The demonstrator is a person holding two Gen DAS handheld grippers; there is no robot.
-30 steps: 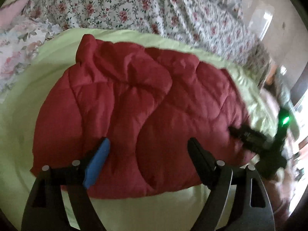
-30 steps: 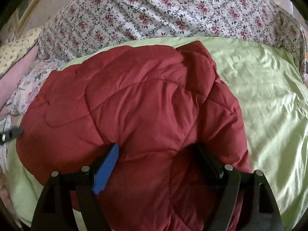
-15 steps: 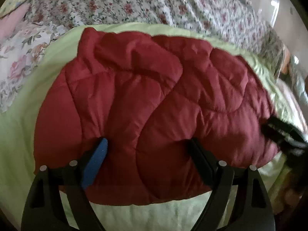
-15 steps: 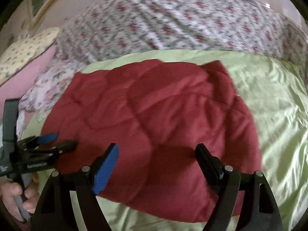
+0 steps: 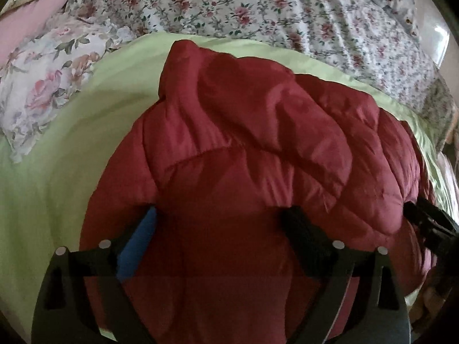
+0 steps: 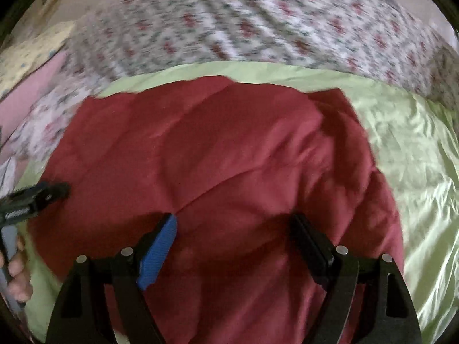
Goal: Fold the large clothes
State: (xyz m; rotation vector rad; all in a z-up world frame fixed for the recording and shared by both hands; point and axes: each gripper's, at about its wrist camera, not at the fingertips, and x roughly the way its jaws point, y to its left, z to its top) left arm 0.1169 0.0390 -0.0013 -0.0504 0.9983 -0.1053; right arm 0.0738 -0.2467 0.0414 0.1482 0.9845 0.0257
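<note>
On the bed, over a pale green sheet (image 5: 71, 154), a bulky red quilted jacket (image 5: 258, 157) is spread in a partly folded heap, apparently laid out for its next fold. It is straddled by the left gripper (image 5: 223, 229), whose jaws have just been opening, and by the right gripper (image 6: 235, 235); both are spread wide, nothing clamped. Beyond, a floral bedspread (image 5: 258, 8) and pillows (image 5: 51, 77) are seen.

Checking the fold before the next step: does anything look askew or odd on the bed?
The quilted red puffy garment lies bunched on the light green sheet, with one corner poking up at the far edge. No damage shows.
</note>
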